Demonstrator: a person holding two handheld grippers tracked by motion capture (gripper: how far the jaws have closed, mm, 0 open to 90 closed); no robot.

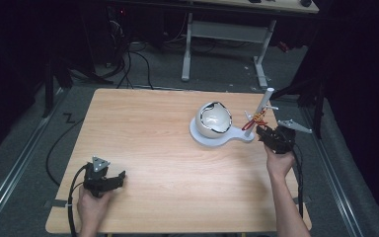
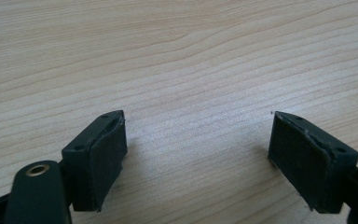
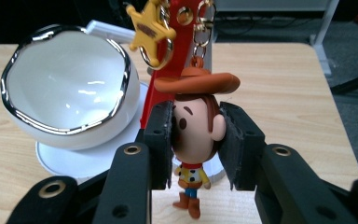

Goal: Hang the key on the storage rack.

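One grip is done — your right gripper [image 3: 196, 140] is closed on the doll [image 3: 195, 140] of the keychain hanging by the bowl [image 3: 67, 88]. Left gripper [image 1: 109, 180] waits wide open, empty; unhooking remains.

Open tongs [image 2: 198, 161] over bare wooden table [image 2: 191, 60]

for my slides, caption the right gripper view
Right gripper clamps a cowboy keychain figure by the head beside a white bowl.
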